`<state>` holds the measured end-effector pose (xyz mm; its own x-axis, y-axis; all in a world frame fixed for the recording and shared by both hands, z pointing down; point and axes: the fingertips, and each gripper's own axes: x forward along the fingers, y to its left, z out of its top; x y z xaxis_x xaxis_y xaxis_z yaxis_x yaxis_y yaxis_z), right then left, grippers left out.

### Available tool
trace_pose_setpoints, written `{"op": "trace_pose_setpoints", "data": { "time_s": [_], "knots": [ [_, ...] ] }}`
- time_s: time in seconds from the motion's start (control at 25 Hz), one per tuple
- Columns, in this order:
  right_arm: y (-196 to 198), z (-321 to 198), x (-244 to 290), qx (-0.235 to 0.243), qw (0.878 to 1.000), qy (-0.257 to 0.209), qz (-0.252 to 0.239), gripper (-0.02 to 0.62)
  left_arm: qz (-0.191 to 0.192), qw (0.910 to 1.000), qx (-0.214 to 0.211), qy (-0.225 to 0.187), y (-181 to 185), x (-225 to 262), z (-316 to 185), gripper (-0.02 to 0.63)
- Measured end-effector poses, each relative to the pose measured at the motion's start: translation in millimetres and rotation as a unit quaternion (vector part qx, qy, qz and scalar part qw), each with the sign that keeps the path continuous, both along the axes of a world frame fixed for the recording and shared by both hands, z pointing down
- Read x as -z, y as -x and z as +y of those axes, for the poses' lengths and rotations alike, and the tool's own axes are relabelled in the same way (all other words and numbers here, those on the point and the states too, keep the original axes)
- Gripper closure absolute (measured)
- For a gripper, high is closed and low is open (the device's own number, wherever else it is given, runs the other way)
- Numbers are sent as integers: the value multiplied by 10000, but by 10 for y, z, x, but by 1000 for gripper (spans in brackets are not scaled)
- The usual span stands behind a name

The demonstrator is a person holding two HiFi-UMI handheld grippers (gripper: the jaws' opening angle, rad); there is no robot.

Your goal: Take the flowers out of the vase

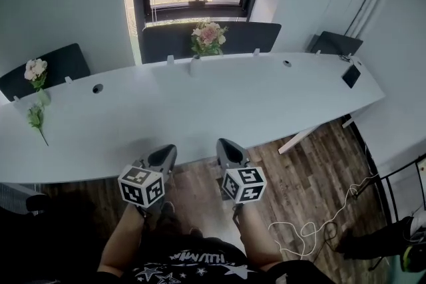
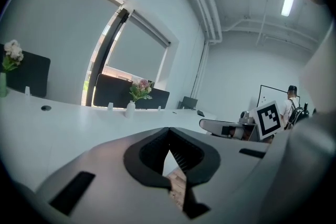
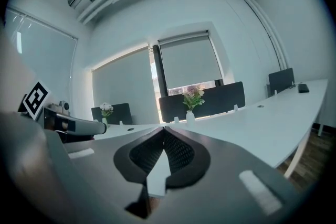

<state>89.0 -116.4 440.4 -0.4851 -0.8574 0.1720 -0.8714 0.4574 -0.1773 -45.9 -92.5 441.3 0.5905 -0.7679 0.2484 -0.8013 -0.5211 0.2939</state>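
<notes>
- Up close, the left gripper (image 1: 167,151) and the right gripper (image 1: 227,145) are held side by side over the wooden floor (image 1: 313,163), short of the near edge of the table (image 1: 219,110). Both have their jaws pressed together with nothing between them.
- Further out on the left, a loose sprig (image 1: 36,118) lies flat on the table, just beside a second vase (image 1: 43,98) with pale blooms.
- Farthest, straight ahead at the table's back edge, the pink flowers (image 1: 208,36) stand upright in a small white vase (image 1: 195,65), well apart from both grippers.
- The bunch looks light, with thin stems and soft heads that would crush easily, so the best hold is probably on the stems just above the vase's neck, below the blooms.
- Being small and narrow, the vase may tip or lift with the stems. One gripper steadying it seems wise.
</notes>
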Motion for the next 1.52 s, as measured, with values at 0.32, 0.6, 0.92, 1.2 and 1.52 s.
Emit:
{"op": "trace_pose_setpoints", "data": {
  "time_s": [0.32,0.6,0.92,1.2,1.52],
  "knots": [
    [236,-598,82,-317,9995,-36,48,592,147,9994,-306,-94,258,74,-707,597],
    [503,-1055,90,-551,9984,-10,119,592,276,9985,-450,-128,634,127,-1272,597],
    [600,-1207,5,-931,9954,144,181,592,397,9974,-599,-80,967,91,-1678,597],
    [518,-1299,10,-1166,9928,209,189,592,386,9962,-783,-42,965,90,-1809,597],
    [680,-1580,-98,-874,9957,271,143,592,502,9972,-553,-48,1052,108,-1965,597]
  ]
}}
